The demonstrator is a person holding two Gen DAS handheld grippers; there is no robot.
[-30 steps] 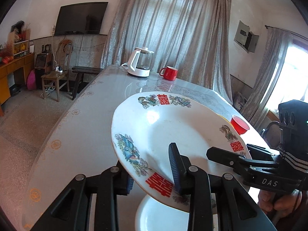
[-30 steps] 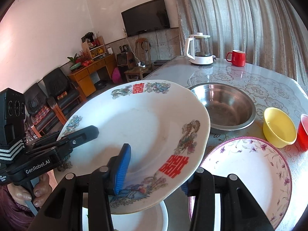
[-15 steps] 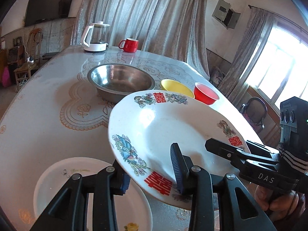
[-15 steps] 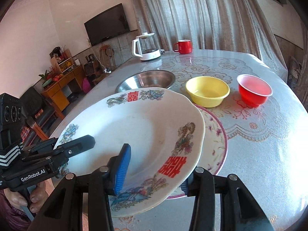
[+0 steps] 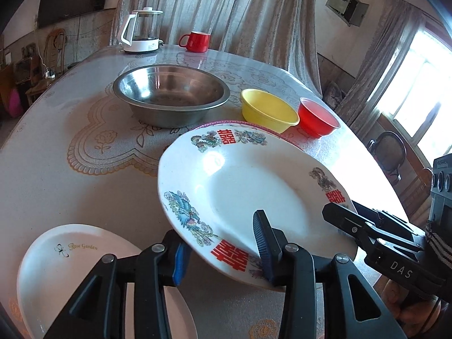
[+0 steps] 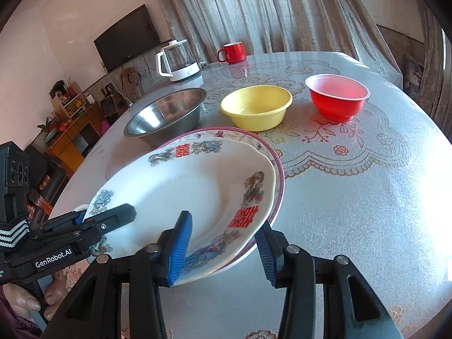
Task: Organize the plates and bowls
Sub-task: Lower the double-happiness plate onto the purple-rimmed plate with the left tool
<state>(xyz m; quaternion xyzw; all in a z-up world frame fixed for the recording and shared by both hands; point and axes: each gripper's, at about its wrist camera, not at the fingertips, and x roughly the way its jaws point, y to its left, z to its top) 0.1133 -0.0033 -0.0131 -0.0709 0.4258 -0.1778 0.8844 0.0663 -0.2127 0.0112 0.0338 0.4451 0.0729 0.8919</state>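
Observation:
Both grippers hold one white plate with red characters and bird motifs (image 5: 248, 186) by opposite rims. My left gripper (image 5: 220, 251) is shut on its near rim; my right gripper (image 6: 223, 251) is shut on the other rim. The plate tilts just above a larger pink-rimmed floral plate (image 6: 271, 152) on the table, which also shows in the left wrist view (image 5: 226, 123). A white "Rose Garden" plate (image 5: 70, 262) lies at the front left. A steel bowl (image 5: 171, 93), a yellow bowl (image 5: 268, 110) and a red bowl (image 5: 317, 117) stand behind.
A glass kettle (image 5: 141, 32) and a red mug (image 5: 196, 41) stand at the table's far end. The table (image 5: 56, 147) has a lace-pattern cover. Curtains hang behind it. A chair (image 5: 388, 152) stands to the right by the window.
Both grippers carried the plate to the right and down over the pink-rimmed floral plate. The Rose Garden plate is now off to the left.

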